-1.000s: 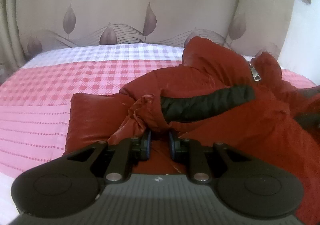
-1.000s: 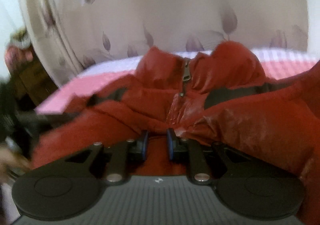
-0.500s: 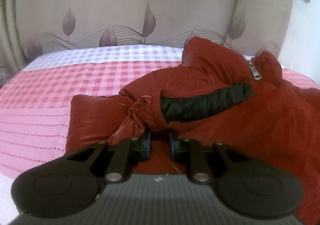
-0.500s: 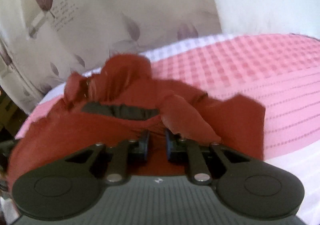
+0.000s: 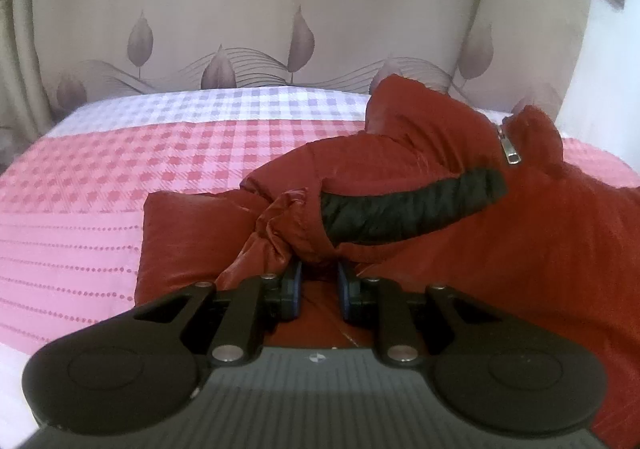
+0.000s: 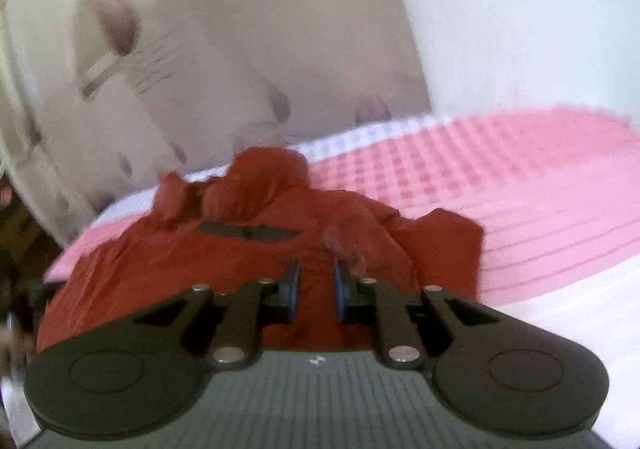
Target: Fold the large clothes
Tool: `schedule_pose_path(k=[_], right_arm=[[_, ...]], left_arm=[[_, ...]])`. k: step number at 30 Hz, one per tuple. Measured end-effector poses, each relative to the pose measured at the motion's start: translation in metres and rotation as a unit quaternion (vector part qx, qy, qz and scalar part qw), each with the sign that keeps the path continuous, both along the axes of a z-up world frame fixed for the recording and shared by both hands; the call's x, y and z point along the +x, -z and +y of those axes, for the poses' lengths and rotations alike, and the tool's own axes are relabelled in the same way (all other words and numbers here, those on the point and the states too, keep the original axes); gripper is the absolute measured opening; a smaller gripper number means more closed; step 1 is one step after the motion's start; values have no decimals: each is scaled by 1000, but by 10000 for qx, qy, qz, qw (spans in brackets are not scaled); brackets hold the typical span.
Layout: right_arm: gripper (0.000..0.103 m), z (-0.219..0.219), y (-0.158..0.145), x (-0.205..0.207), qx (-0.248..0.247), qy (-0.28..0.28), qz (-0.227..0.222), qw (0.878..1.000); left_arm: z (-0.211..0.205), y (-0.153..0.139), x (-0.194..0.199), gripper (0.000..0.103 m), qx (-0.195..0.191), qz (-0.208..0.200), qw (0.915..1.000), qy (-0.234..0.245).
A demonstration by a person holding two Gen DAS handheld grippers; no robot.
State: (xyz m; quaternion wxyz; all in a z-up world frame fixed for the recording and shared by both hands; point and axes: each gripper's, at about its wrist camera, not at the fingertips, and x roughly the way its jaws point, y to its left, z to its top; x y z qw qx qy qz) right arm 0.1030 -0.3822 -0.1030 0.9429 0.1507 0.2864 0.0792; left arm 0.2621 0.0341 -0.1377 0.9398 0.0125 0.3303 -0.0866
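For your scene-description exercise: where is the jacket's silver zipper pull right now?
In the left wrist view, the zipper pull sits upper right at the red jacket's collar, just above the black stripe.

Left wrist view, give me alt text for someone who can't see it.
A red puffer jacket with a black stripe lies crumpled on a pink checked bedspread. The left gripper sits low at its near edge, fingers slightly apart with red fabric between them. A leaf-patterned headboard stands behind.

Left gripper (image 5: 318, 287) is held low and level, pads (image 5: 295, 289) narrowly parted with red fabric bunched between them. Right gripper (image 6: 316, 291) is likewise held level, pads (image 6: 340, 291) narrowly parted; grip cannot be told, view blurred.
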Motion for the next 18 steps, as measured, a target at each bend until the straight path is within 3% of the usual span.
schedule_pose_path(k=[5,11,13,15,16,18], right_arm=[[15,14,18,-35,-983,-99,262,9948],[15,25,46,-37,-1225,-39,168,9923],[15,16,42,-35,-943,-3,258,9952],[20,13,21,-45,-820,339,113,9960],[20,20,6,-57,-852,367,-257,9954],[20,43,-22,-77,-828,-89,-940,9921]], left_arm=[[-1,2,-1,25,-6,-33,10000,3],[0,0,-2,25,-78,-39,10000,-17],[5,-9,-5,28,-362,24,9993,59],[19,-22,-16,51,-938,-36,9956,-36],[25,-30,-25,59,-1151,-173,9932,-81],[32,-45,-49,93,-1289,-587,9897,-224]])
